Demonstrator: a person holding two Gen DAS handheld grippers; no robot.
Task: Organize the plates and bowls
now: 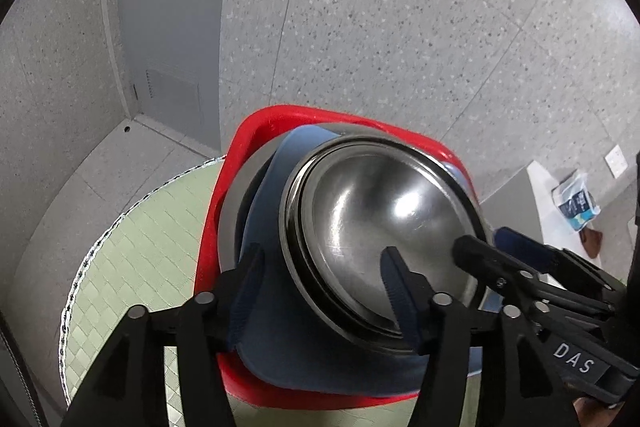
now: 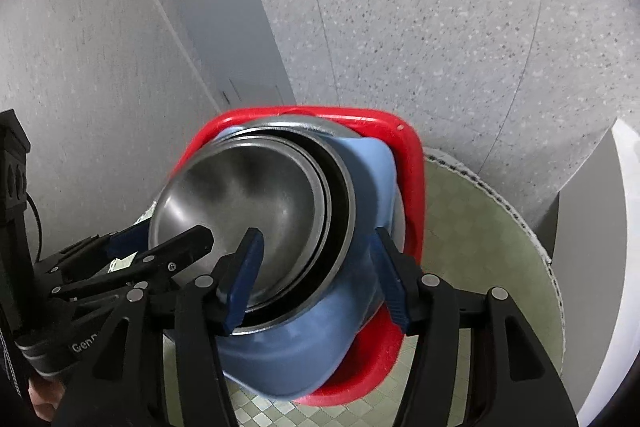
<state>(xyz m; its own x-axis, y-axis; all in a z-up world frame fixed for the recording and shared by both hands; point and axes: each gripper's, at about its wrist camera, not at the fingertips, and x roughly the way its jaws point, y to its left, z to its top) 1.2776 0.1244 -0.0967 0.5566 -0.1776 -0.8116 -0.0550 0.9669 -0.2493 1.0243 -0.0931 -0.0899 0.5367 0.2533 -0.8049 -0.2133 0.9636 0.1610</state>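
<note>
A stack of dishes is held tilted above a round table: a red square plate at the bottom, a blue dish on it, and nested steel bowls on top. My left gripper is shut on the stack's near edge, one finger outside the blue dish and one inside the top bowl. My right gripper is shut on the opposite edge of the same stack, one finger in the bowl and one outside the blue dish. Each gripper shows in the other's view.
The round table with a pale green checked mat lies below the stack and also shows in the right wrist view. A grey door and speckled walls stand behind. A white counter with a packet is at the right.
</note>
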